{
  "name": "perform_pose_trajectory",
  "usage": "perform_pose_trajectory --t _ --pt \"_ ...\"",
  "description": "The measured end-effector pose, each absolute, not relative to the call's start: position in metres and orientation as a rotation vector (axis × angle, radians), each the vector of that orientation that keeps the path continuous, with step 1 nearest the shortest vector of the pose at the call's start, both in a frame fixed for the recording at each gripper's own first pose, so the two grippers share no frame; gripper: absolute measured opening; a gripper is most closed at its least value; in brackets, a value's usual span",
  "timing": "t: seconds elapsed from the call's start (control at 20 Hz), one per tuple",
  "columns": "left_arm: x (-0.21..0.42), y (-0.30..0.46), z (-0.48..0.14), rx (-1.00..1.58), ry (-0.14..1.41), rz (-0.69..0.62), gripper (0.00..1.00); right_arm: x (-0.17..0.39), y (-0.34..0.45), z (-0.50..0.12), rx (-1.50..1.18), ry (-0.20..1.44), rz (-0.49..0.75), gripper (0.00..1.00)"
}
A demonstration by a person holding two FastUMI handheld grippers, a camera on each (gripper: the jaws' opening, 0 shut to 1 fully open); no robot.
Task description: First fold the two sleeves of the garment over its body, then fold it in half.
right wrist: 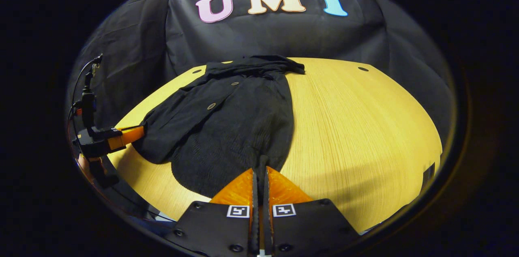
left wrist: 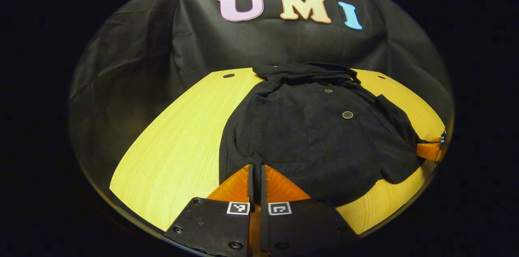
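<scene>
Left gripper view: we see the yellow wood-grain surface (left wrist: 170, 135) at the left, bare up to the edge of the black garment (left wrist: 308, 135), which lies flat across the middle with its collar toward the booth's wall and its hem toward us. The left hand-held gripper (left wrist: 255, 184) stands at the bottom, its two fingers drawn together with only a thin slit between them, their tips at the garment's near hem corner; dark cloth appears to sit in that slit, so we take it as pinching the hem. Two round buttons (left wrist: 347, 114) mark the garment's front. Farther right, a sleeve (left wrist: 399, 121) runs down to the far edge, where the right hand-held gripper (left wrist: 430, 148) meets the cloth.

Right gripper view: at the far left we see the left hand-held gripper (right wrist: 131, 135) with its body, cable and part of the holding hand (right wrist: 85, 165), its fingers reaching the garment's (right wrist: 227, 123) edge. The garment lies left of centre, collar toward the wall. The right hand-held gripper (right wrist: 259, 186) stands at the bottom, fingers nearly together, with a narrow tongue of black cloth rising from between them. To the right the surface (right wrist: 365, 127) spreads wide, with a small dark hole (right wrist: 363, 69) near its far edge.
</scene>
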State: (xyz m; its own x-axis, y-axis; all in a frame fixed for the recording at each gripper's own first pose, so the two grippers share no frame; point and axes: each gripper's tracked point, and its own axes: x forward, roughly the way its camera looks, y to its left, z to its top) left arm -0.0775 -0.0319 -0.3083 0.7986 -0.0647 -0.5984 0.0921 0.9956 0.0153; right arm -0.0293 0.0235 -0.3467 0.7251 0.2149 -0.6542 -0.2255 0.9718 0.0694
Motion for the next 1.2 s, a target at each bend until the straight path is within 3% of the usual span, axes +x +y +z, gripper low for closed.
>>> perform_pose_trajectory --t 0.2,0.45,1.2 --pt "-0.078 -0.032 -0.306 0.010 0.696 -0.114 0.00 -0.028 0.024 -0.343 -0.024 0.757 0.249 0.03" --pt "-0.076 -0.030 -0.303 -0.059 0.732 -0.111 0.00 -0.025 0.024 -0.337 -0.041 0.776 0.262 0.03" --pt "-0.023 -0.041 -0.235 -0.106 0.634 -0.153 0.00 0.025 0.039 -0.265 -0.036 0.674 0.271 0.02"
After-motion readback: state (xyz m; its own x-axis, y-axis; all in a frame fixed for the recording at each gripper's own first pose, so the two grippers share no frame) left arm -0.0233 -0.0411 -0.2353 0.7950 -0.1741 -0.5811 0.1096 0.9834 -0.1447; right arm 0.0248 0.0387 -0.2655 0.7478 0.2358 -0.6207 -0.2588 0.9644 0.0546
